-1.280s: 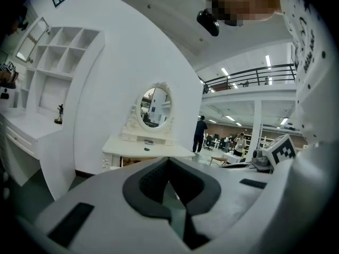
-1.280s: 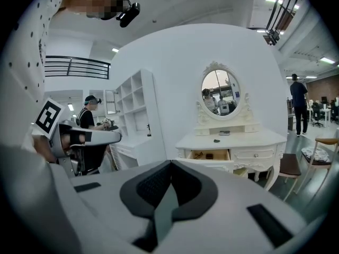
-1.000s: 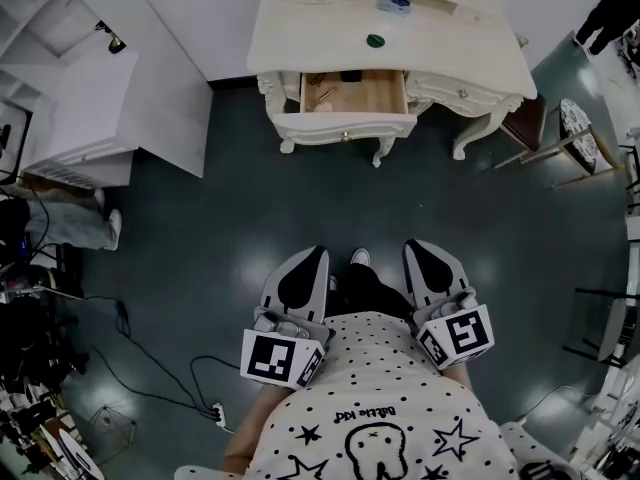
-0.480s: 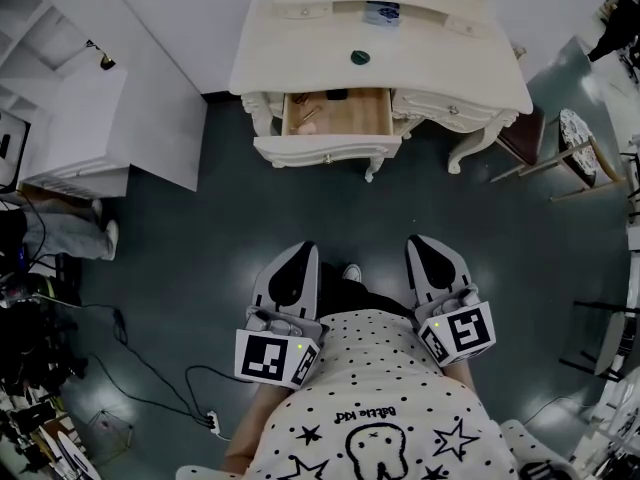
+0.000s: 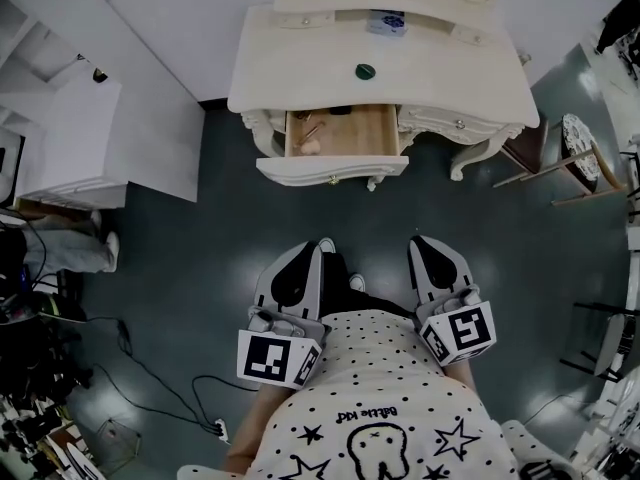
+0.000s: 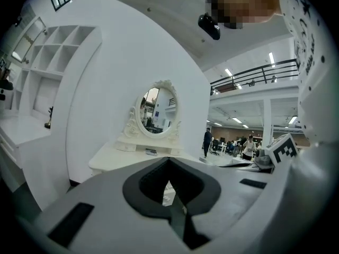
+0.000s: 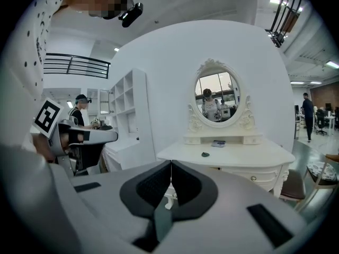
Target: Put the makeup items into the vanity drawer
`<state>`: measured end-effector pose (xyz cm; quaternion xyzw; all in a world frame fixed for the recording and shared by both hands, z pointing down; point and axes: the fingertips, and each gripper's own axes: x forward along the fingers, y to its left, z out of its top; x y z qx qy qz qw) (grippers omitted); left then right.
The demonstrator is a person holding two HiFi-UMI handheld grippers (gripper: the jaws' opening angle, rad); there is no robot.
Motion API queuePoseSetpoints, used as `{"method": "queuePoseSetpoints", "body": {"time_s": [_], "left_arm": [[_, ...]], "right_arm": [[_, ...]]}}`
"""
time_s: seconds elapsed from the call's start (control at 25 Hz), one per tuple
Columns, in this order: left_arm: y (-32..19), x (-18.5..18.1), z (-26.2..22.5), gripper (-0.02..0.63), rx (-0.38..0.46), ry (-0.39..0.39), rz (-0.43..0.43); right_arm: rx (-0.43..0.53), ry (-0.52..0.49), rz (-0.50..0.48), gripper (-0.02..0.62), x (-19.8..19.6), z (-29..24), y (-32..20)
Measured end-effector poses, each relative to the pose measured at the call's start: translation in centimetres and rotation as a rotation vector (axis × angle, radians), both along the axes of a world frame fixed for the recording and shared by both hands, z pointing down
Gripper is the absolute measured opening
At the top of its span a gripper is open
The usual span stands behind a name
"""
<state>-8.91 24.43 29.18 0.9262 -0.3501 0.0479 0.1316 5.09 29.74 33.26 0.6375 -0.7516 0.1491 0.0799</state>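
1. Head view: both claws are held low against the person's polka-dot shirt (image 5: 385,388). The left gripper (image 5: 303,258) and right gripper (image 5: 428,248) are smooth grey shells with black pads, and each carries a marker cube.
2. Each gripper view shows its jaws pressed together with nothing between them: left gripper (image 6: 168,160), right gripper (image 7: 170,164).
3. Well ahead of both tips stands the cream vanity (image 5: 450,78), which has curved legs. Its drawer (image 5: 370,133) is pulled open, showing a pale wood floor.
4. A few makeup items (image 5: 310,138) lie at the drawer's left end (too small to name). A dark round item (image 5: 365,70) sits on the top, beyond the drawer.
5. The oval mirror (image 7: 216,97) has a carved frame, and the head view cuts it off.
6. Since half a second ago the vanity has shifted slightly in the head view, while the drawer stays open and the claws stay shut.
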Motion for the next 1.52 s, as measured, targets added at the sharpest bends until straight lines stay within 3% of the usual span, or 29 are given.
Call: {"method": "queuePoseSetpoints", "body": {"time_s": [0.4,0.72,0.92,1.12,1.52], "left_arm": [[-9.1,-2.0,-1.3,-0.004,0.007,-0.013,0.047],[-12.6,-2.6,-0.7,-0.003,-0.021,0.003,0.09],[-13.4,-2.4,0.2,-0.003,-0.005,-0.045,0.104],[-14.3,-2.2,0.7,-0.003,-0.055,-0.03,0.079],[-17.4,0.7,0.0,-0.005,-0.02,-0.043,-0.009]], "right_arm": [[-0.023,-0.004,0.048,0.009,-2.3,-0.6,-7.7],[-0.04,-0.003,0.112,0.009,-2.5,-0.2,-10.5],[-0.063,-0.009,0.098,0.009,-3.0,0.5,-11.7],[-0.079,-0.015,0.066,0.009,-3.2,0.9,-12.8],[-0.057,-0.04,0.013,0.009,1.3,0.8,-17.3]]}}
